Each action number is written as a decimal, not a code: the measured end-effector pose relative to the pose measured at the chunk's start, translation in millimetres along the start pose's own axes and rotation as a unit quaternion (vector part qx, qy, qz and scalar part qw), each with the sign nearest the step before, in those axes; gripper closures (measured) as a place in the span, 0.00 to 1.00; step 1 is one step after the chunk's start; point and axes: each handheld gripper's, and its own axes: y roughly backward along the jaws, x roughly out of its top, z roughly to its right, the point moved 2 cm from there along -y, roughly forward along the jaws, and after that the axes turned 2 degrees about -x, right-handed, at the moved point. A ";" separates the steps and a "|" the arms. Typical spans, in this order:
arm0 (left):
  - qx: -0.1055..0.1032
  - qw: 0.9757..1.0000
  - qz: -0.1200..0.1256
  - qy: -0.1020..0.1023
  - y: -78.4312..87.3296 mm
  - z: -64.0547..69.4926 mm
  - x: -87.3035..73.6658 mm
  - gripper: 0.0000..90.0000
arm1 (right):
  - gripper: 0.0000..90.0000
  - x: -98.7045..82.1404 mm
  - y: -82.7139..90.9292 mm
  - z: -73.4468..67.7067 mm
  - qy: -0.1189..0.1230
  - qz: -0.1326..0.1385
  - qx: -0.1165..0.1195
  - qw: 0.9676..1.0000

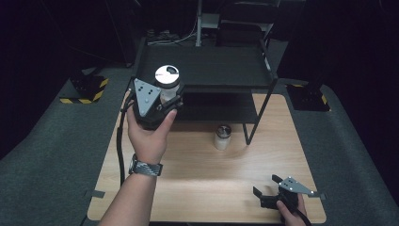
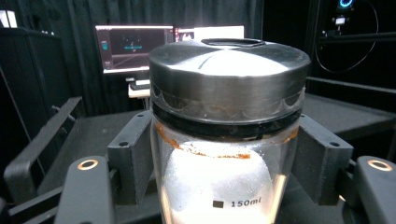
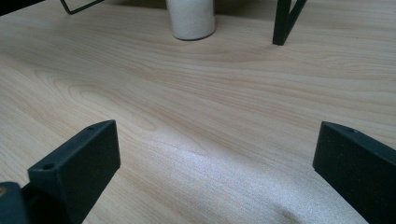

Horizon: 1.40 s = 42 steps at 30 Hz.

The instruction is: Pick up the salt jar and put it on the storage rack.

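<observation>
My left gripper (image 1: 165,101) is raised above the table's far left, level with the front edge of the black shelf rack (image 1: 207,66), and is shut on a glass shaker jar (image 1: 168,82) with a metal lid. In the left gripper view the jar (image 2: 224,140) stands upright between the two black jaws, half full of white powder and marked 150ml. A second jar (image 1: 222,137) of the same kind stands on the wooden table (image 1: 197,188) under the rack's front edge; its base shows at the top of the right gripper view (image 3: 191,18). My right gripper (image 1: 266,190) rests open near the front right corner.
The black two-tier rack covers the table's far half, with a slanted front leg (image 1: 258,115) right of the standing jar. That leg (image 3: 285,21) shows in the right gripper view. A cable (image 1: 120,146) hangs from the left gripper. Grey carpet surrounds the table.
</observation>
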 end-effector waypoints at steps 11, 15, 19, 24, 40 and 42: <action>0.018 1.000 0.010 0.005 -26.6 -3.8 11.6 0.35 | 0.00 -1.0 1.4 2.5 -0.006 0.002 -0.001 1.000; 0.021 1.000 0.007 0.000 -37.7 -6.7 14.2 0.35 | 0.00 -1.4 2.3 3.7 -0.008 0.002 -0.001 1.000; 0.023 1.000 0.009 0.001 -48.6 -8.4 13.5 0.35 | 0.00 -2.5 3.0 4.2 -0.007 0.005 -0.001 1.000; 0.027 1.000 0.009 0.001 -64.2 -8.7 13.6 0.35 | 0.00 -3.5 3.6 4.1 -0.008 0.008 -0.001 1.000; 0.033 0.999 -0.005 0.017 -99.7 -9.4 11.8 0.35 | 0.00 -4.5 4.6 4.4 -0.009 0.010 -0.001 1.000; 0.034 0.999 -0.006 0.020 -103.0 -9.6 10.3 0.35 | 0.00 -5.0 4.9 4.9 -0.009 0.011 -0.001 1.000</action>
